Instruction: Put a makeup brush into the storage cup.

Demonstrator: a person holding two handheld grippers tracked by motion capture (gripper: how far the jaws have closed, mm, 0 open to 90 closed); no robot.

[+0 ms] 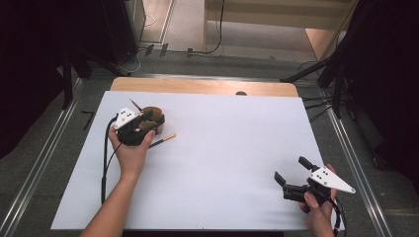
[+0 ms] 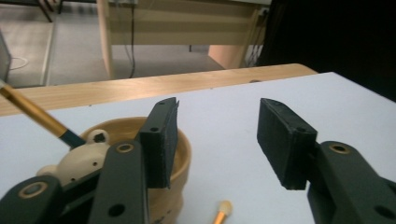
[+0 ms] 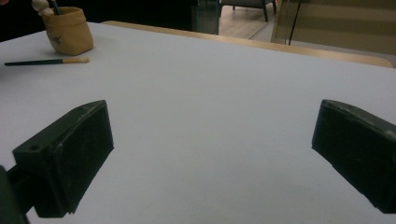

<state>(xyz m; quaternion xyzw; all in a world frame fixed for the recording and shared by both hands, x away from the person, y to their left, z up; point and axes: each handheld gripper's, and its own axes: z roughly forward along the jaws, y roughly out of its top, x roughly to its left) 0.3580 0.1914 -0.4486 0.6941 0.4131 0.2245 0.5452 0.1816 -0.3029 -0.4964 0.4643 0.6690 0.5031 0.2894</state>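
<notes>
A tan cup (image 1: 155, 113) stands at the far left of the white table top (image 1: 222, 148). A gold-handled brush (image 2: 35, 112) and a white rounded piece (image 2: 84, 158) sit in the cup (image 2: 180, 154). My left gripper (image 1: 150, 123) is right beside the cup on its near side, open, with nothing between its jaws (image 2: 219, 140). A second brush (image 1: 163, 140) with a pale tip (image 2: 223, 211) lies flat on the table just below that gripper. My right gripper (image 1: 290, 169) is at the near right, open over bare table (image 3: 210, 154). The cup (image 3: 69, 31) and the lying brush (image 3: 46, 61) are far from it.
A wooden table edge (image 1: 207, 86) runs along the far side of the white top. Metal rails (image 1: 44, 158) flank the table. Dark stands and cables (image 1: 326, 74) are on the floor beyond, and pale wooden furniture (image 2: 187, 28) is farther back.
</notes>
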